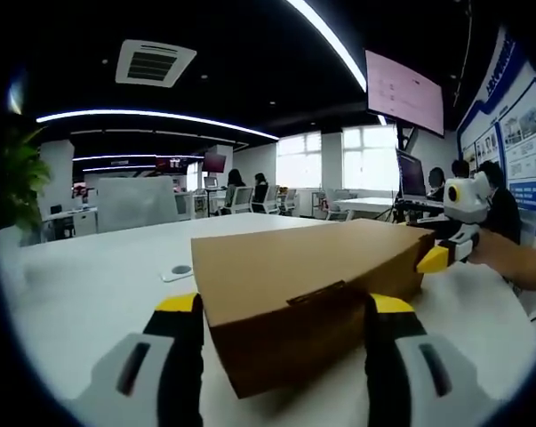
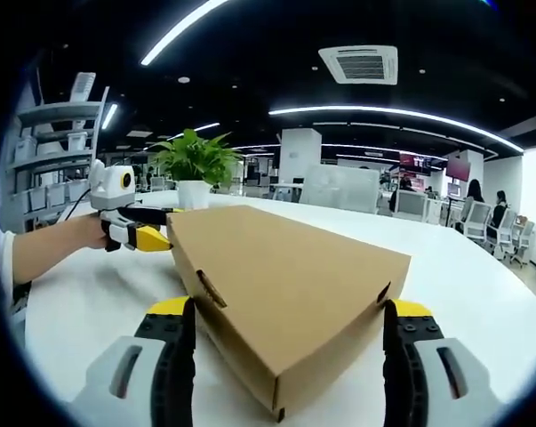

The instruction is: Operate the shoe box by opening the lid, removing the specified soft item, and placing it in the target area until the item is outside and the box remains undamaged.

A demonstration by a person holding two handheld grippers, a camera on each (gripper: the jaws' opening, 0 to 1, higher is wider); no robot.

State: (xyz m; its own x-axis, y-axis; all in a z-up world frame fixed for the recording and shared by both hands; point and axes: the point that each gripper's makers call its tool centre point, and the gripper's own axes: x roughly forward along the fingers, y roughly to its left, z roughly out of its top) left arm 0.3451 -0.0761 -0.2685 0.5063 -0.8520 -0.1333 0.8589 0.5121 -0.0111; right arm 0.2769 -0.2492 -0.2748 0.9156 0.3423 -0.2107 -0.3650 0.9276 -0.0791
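Shoe box [image 1: 308, 285] sits closed on the white surface [image 1: 90, 294], our left gripper [image 1: 285, 342] and right gripper [image 2: 290, 347] both with fingers spread, empty, straddling opposite ends; lid-opening step in hand, next needs a gentle lift at the flap.

A white table [image 1: 90, 294] carries the closed shoe box [image 1: 303, 285] and perhaps a potted plant [image 2: 195, 169].

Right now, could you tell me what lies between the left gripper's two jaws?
In the left gripper view, the left gripper has the near corner of the closed shoe box between its open jaws.
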